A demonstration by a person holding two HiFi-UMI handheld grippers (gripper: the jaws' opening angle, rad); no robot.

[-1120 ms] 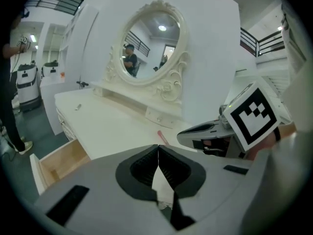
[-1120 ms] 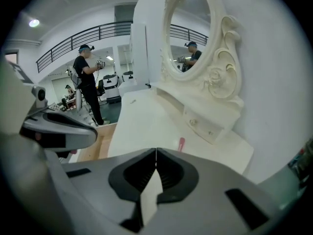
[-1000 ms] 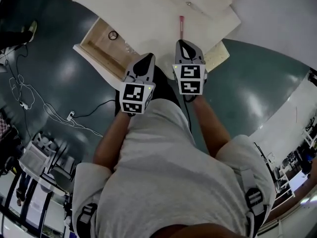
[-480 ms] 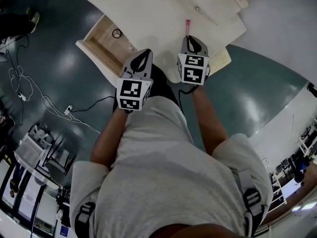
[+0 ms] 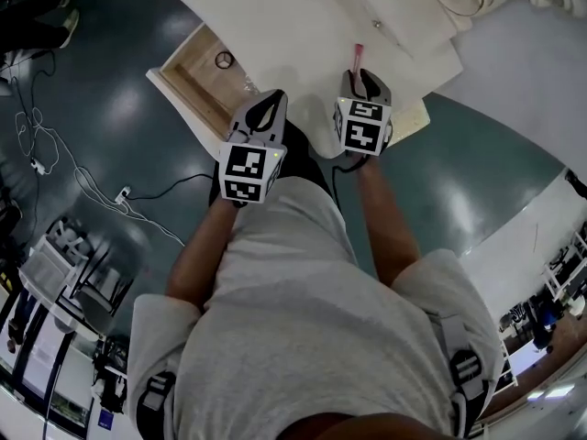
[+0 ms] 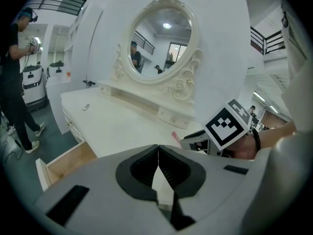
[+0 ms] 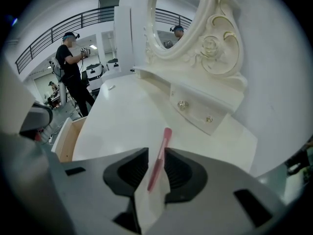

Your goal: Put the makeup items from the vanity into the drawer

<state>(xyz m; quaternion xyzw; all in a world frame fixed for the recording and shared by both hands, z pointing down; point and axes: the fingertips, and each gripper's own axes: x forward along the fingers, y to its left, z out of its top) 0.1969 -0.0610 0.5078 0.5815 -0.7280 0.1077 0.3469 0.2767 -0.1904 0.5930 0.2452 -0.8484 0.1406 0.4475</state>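
Note:
A thin pink makeup stick [image 7: 159, 155] lies on the white vanity top [image 7: 127, 116]; in the head view the stick [image 5: 357, 55] pokes out just past my right gripper [image 5: 366, 78]. The right gripper [image 7: 155, 152] has its jaws opening, one on each side of the stick's near end, with the pads not pressing on it. My left gripper [image 5: 265, 104] hangs over the vanity's front edge beside the open wooden drawer [image 5: 197, 71]. The left gripper [image 6: 158, 147] is shut with nothing in it.
A small round item [image 5: 224, 60] lies in the drawer. Another small item [image 6: 86, 106] rests far back on the vanity. An oval mirror [image 6: 161, 38] and two little knobbed drawers [image 7: 195, 112] stand behind. A person [image 6: 14, 72] stands left; cables [image 5: 55, 181] trail on the floor.
My right gripper has moved forward over the vanity until its tips reach the pink stick. The left gripper has stayed near the drawer.

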